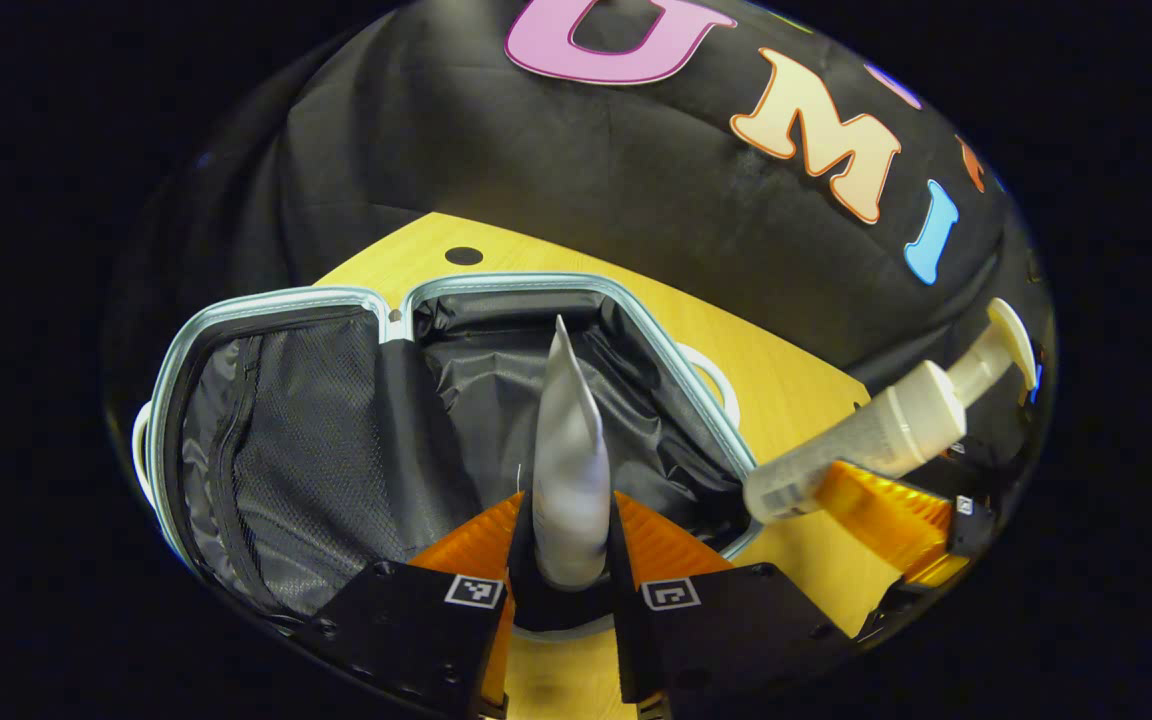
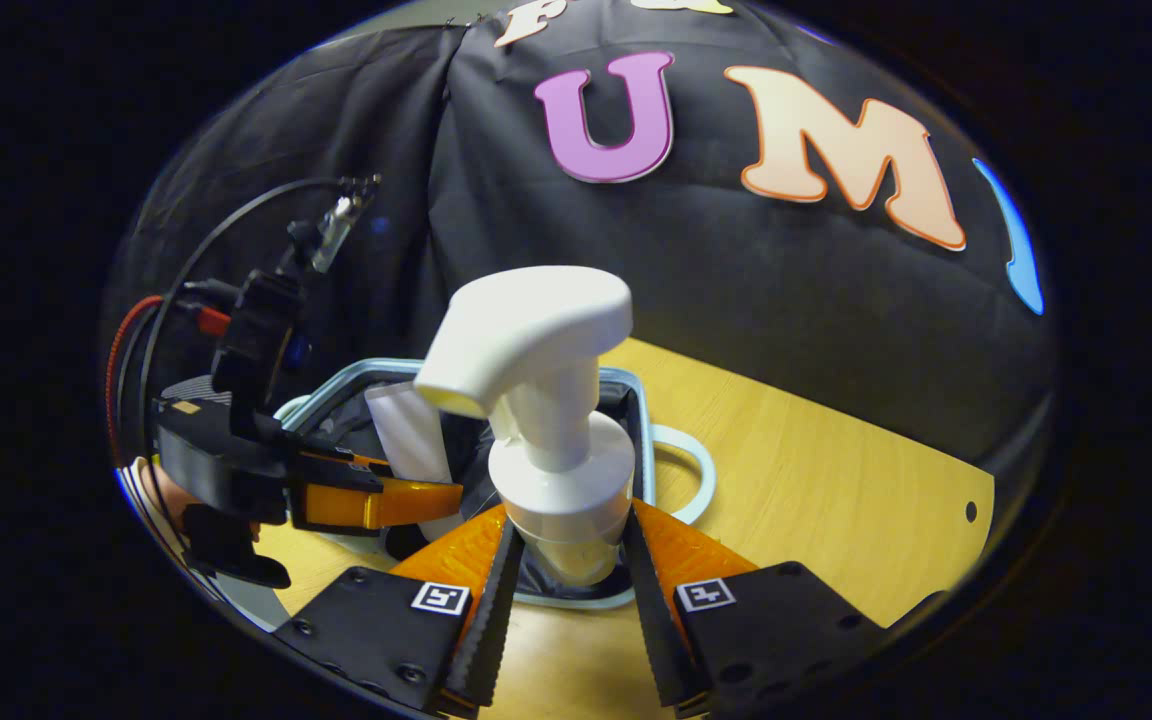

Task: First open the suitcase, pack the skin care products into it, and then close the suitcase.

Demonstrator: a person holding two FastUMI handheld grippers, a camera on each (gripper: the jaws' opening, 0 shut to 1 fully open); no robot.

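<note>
The suitcase [image 1: 266,320] lies open on the wooden table, its pale blue rim around a black lining and a mesh pocket. My left gripper [image 1: 571,560] is shut on a white tube [image 1: 568,450] that stands up between its fingers, over the near edge of the open case. My right gripper [image 2: 561,560] is shut on a pump bottle [image 2: 561,480] with a white pump head. In the left gripper view that pump bottle [image 1: 866,440] hangs at the right of the case, above the table. In the right gripper view the left gripper [image 2: 376,500] holds the tube [image 2: 411,440] at the left.
The wooden table [image 2: 816,480] runs to the right of the suitcase [image 2: 636,400], with a small dark hole near its far corner. A white handle loop [image 2: 691,470] sticks out from the case's right side. Black cloth walls stand close behind.
</note>
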